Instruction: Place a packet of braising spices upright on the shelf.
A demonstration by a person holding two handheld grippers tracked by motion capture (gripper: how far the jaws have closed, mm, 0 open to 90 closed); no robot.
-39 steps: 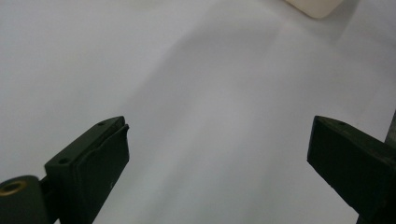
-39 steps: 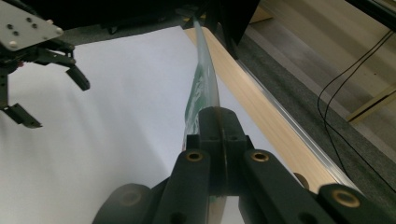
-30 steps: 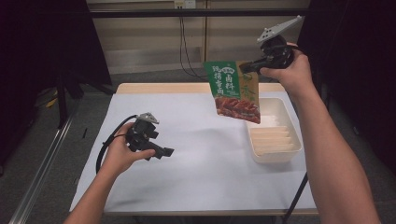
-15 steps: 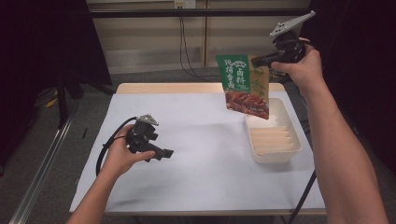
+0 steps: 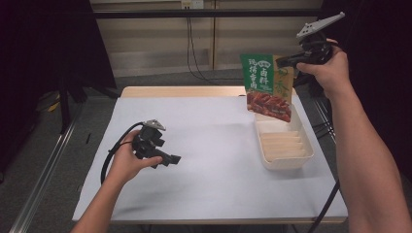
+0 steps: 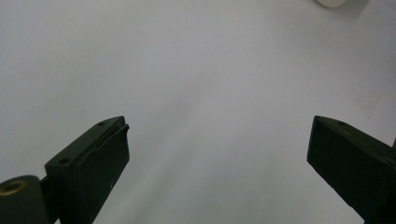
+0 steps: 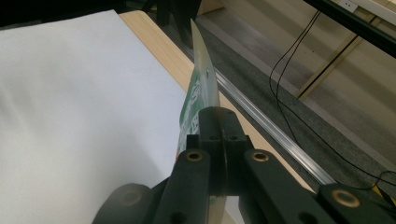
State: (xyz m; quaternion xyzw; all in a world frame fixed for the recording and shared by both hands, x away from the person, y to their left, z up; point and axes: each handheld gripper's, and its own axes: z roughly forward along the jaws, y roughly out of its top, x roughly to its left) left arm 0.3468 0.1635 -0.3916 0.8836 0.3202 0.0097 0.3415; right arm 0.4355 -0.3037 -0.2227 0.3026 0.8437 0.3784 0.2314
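Jaws of the right gripper (image 5: pixel 291 59) are clamped tight on the upper edge of a green food packet (image 5: pixel 268 86), which hangs in the air above the far end of a cream tray (image 5: pixel 285 160). The left gripper (image 5: pixel 167 158) rests low over the white counter (image 5: pixel 214 160), jaws wide apart and empty.

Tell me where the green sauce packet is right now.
High view, far right: the green sauce packet hangs upright from the right claw, above the far end of the cream tray.

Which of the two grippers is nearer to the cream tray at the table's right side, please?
Right. The right gripper holds a green packet just above the tray's far end; the left gripper rests well off to its left, fingers open.
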